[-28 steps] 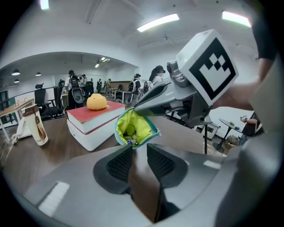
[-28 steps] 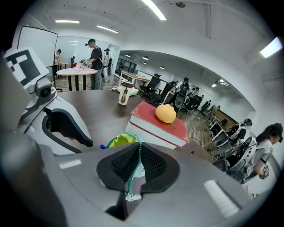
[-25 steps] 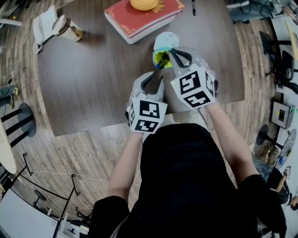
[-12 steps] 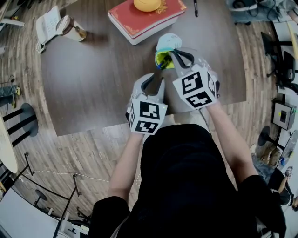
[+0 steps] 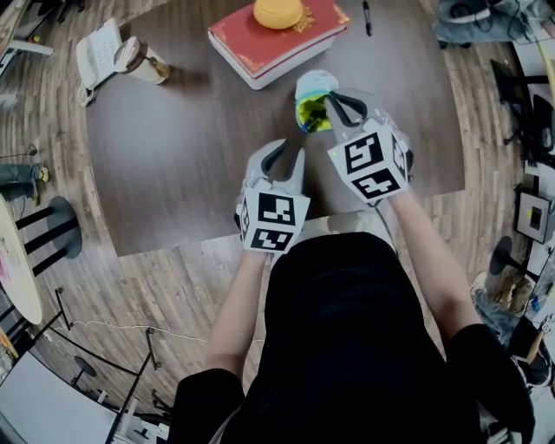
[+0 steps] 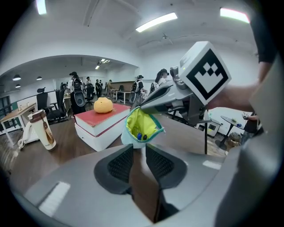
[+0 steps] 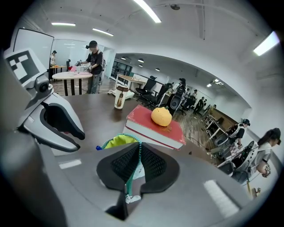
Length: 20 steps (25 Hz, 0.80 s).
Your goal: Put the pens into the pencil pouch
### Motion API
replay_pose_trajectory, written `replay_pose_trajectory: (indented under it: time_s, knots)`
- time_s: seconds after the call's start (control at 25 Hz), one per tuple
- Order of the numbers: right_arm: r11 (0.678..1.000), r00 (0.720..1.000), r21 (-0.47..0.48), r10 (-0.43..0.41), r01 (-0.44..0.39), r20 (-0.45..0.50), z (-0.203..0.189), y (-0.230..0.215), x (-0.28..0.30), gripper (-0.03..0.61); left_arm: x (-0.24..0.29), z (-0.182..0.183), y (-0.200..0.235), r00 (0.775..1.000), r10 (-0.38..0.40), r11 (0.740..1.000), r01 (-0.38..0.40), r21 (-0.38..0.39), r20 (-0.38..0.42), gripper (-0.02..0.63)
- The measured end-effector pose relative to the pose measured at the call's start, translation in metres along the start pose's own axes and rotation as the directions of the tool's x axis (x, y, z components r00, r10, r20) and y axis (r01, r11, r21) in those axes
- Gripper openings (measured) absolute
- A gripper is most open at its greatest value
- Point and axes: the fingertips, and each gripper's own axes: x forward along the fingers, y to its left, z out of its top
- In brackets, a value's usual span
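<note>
The pale blue pencil pouch (image 5: 312, 87) stands open on the dark table (image 5: 173, 147), showing its yellow-green lining (image 6: 141, 124). Pens (image 6: 140, 136) lie inside it, and a blue tip (image 7: 98, 147) pokes out at the rim. My right gripper (image 5: 324, 104) is shut on the pouch's teal zipper edge (image 7: 131, 175), holding the mouth open. Just in front of the pouch my left gripper (image 5: 293, 149) is open; its jaws have just been closing, with nothing between them (image 6: 139, 151). A black pen (image 5: 367, 17) lies at the table's far edge.
A thick red book (image 5: 260, 42) with a round orange object (image 5: 279, 12) on top lies just behind the pouch. A brown cup (image 5: 143, 59) and a white desk phone (image 5: 97, 54) sit at the far left. Wooden floor surrounds the table.
Both grippers and the pouch keep their places; only the head camera's framing has shifted slightly.
</note>
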Motion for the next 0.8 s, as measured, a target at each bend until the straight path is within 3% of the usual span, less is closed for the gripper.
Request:
replay_pose_trajectory:
  time_s: [0.8]
  knots:
    - [1.0,0.999,0.003,-0.029,0.029,0.04,0.006,-0.018,-0.029,0.02,-0.014,0.044,0.006,0.997,0.033,0.998,-0.037,0.054,0.068,0.067]
